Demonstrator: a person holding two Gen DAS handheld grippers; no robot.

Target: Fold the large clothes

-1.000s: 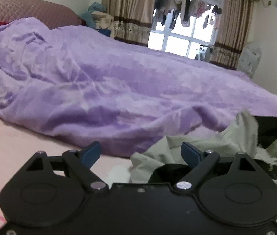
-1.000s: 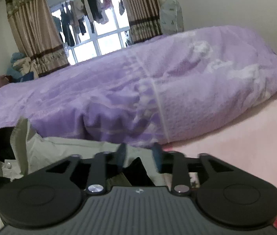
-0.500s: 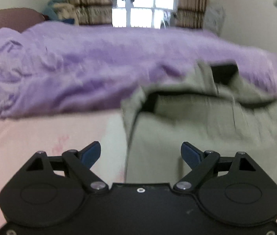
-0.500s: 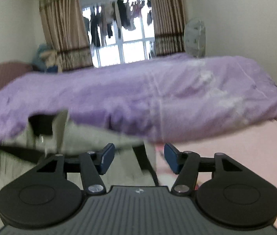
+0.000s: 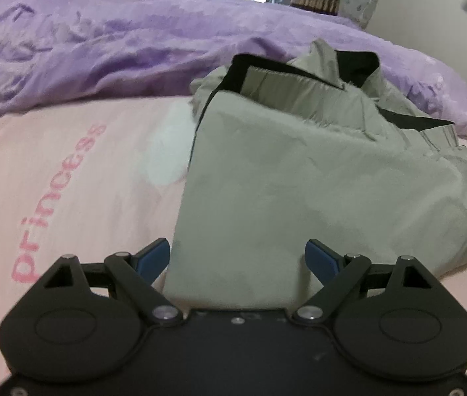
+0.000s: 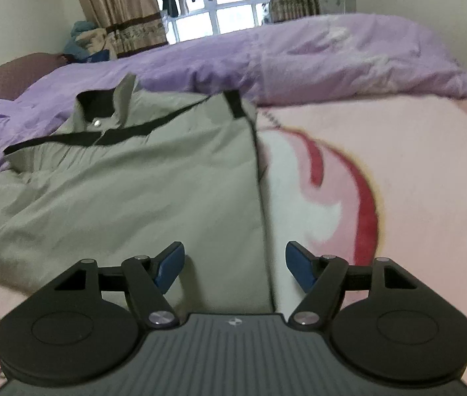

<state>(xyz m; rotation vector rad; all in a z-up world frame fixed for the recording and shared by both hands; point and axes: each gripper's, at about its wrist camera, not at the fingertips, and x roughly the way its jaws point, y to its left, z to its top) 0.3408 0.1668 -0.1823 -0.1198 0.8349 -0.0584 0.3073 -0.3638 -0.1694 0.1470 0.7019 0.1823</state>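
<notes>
A grey-green jacket (image 5: 299, 171) with black trim lies partly folded on the pink bed sheet (image 5: 68, 181), collar toward the purple blanket. It also shows in the right wrist view (image 6: 141, 184). My left gripper (image 5: 236, 257) is open and empty, above the jacket's near left edge. My right gripper (image 6: 235, 265) is open and empty, above the jacket's near right edge, its fingers straddling the edge seam.
A crumpled purple blanket (image 5: 118, 43) fills the far side of the bed and shows in the right wrist view (image 6: 316, 59). Curtains and a window (image 6: 213, 16) with hanging clothes stand behind. Pink sheet (image 6: 398, 171) with a red print lies right of the jacket.
Both grippers rose and pulled back from the jacket. The right gripper opened from nearly shut. The jacket now lies flatter, with both sides folded in.
</notes>
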